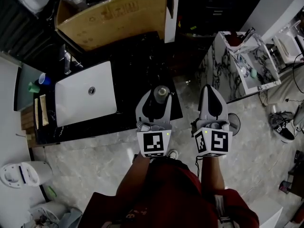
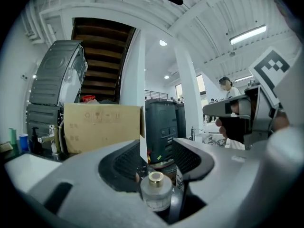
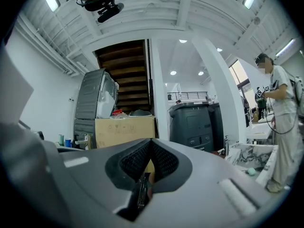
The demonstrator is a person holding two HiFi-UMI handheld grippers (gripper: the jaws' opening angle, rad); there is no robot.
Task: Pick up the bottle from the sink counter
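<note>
A small clear glass bottle (image 1: 162, 91) with a gold cap stands on the black sink counter (image 1: 128, 65), near its front right corner. My left gripper (image 1: 157, 101) reaches level over the counter edge, one jaw on each side of the bottle. In the left gripper view the bottle (image 2: 155, 193) sits deep between the spread jaws, and the ribbed pads (image 2: 124, 163) stand off from the glass. My right gripper (image 1: 209, 90) hangs just right of the counter over the floor. Its jaws are shut with nothing between them, and the pads (image 3: 156, 161) meet.
A white sink basin (image 1: 85, 99) with a faucet (image 1: 66, 61) fills the counter's left. A cardboard box (image 1: 114, 15) stands behind it, with dark bins (image 2: 161, 122) beyond. A marble-patterned washstand (image 1: 251, 61) is at right, where a person (image 3: 280, 127) stands.
</note>
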